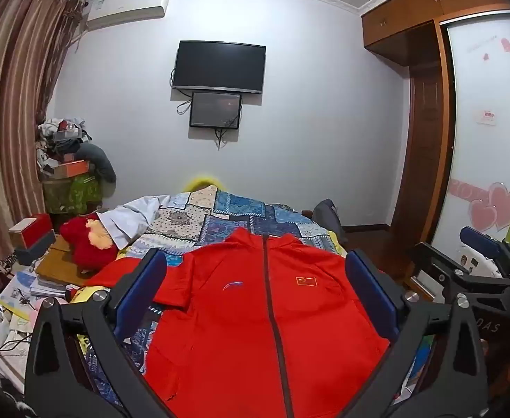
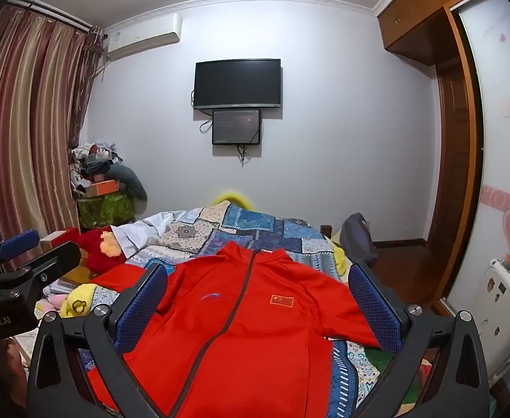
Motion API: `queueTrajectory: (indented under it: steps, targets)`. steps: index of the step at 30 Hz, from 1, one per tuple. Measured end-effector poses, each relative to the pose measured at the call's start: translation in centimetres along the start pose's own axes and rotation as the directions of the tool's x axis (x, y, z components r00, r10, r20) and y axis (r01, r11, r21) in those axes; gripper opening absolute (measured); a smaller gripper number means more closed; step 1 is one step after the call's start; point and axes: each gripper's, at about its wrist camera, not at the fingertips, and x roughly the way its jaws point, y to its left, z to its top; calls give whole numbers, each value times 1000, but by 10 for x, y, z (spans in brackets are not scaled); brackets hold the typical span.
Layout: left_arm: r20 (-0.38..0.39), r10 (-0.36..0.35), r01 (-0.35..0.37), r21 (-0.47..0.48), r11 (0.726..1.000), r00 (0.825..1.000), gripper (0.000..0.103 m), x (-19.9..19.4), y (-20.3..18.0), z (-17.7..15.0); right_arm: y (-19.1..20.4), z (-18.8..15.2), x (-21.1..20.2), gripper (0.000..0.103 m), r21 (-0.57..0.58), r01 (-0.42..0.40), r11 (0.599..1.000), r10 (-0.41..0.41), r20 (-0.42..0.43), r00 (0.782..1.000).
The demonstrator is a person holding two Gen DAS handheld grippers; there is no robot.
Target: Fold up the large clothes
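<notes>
Left gripper [image 1: 255, 292]: jaws spread wide, nothing between the pads, held above the near half of the red zip jacket [image 1: 269, 331]. Jacket laid flat, front up, on the patchwork quilt [image 1: 220, 216]; long axis along the zipper [image 1: 272, 313], running straight away from both grippers toward the collar. Left sleeve [image 1: 115, 271] stretched out sideways, nearer this gripper. Right gripper [image 2: 258, 303]: equally wide, empty, hovering over the flag-badge side, nearest the right sleeve [image 2: 342, 310].
</notes>
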Motion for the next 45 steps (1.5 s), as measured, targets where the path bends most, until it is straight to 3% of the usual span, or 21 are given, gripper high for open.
queueTrajectory:
  steps: [23,45]
  targets:
    - [11,37,-37,2,999,999,103,4,2,-1,7,-3,6,103,-1,-8,1000,8,-10,1000]
    - [3,30,-30,14,999,1000,103,8,1,-1,6,-7,7,103,-4,-10,1000,10,-18,1000]
